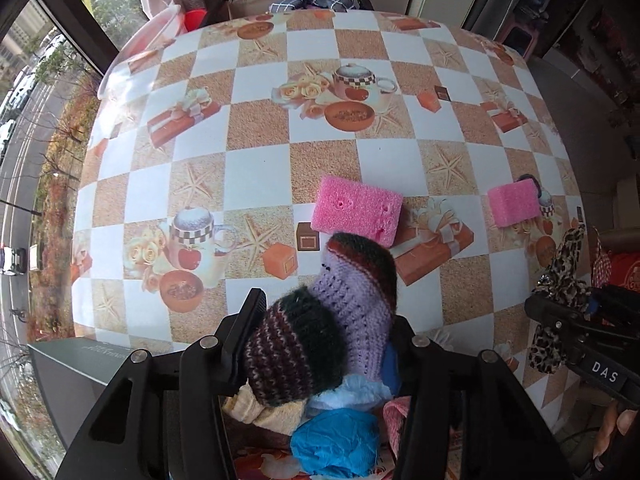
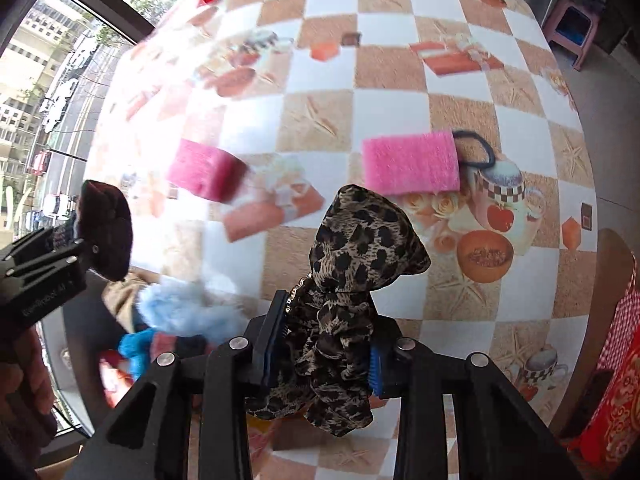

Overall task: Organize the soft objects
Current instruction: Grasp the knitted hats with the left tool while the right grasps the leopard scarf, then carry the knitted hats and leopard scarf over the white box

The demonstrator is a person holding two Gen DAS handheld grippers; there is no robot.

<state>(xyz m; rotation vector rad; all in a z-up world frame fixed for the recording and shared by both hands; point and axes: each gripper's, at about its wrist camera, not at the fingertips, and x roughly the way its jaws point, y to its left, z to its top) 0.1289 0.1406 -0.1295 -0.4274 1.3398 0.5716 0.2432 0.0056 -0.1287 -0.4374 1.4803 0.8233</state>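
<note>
Knitted wool sock (image 1: 352, 300), porous foam block (image 1: 357, 209)

— How's my feed? I'm seeing daylight from the window (image 1: 48, 128) on the left.
— Right wrist's left half is motion-blurred with washed-out glare on the tablecloth (image 2: 168, 92); fisheye bends the edges

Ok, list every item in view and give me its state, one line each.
left gripper: shut on the knitted sock
knitted sock: held up above the pile
right gripper: shut on the leopard scrunchie
leopard scrunchie: held, bunched, off the table
near pink sponge: lying flat on the table
far pink sponge: flat, overlapping the black hair tie
</note>
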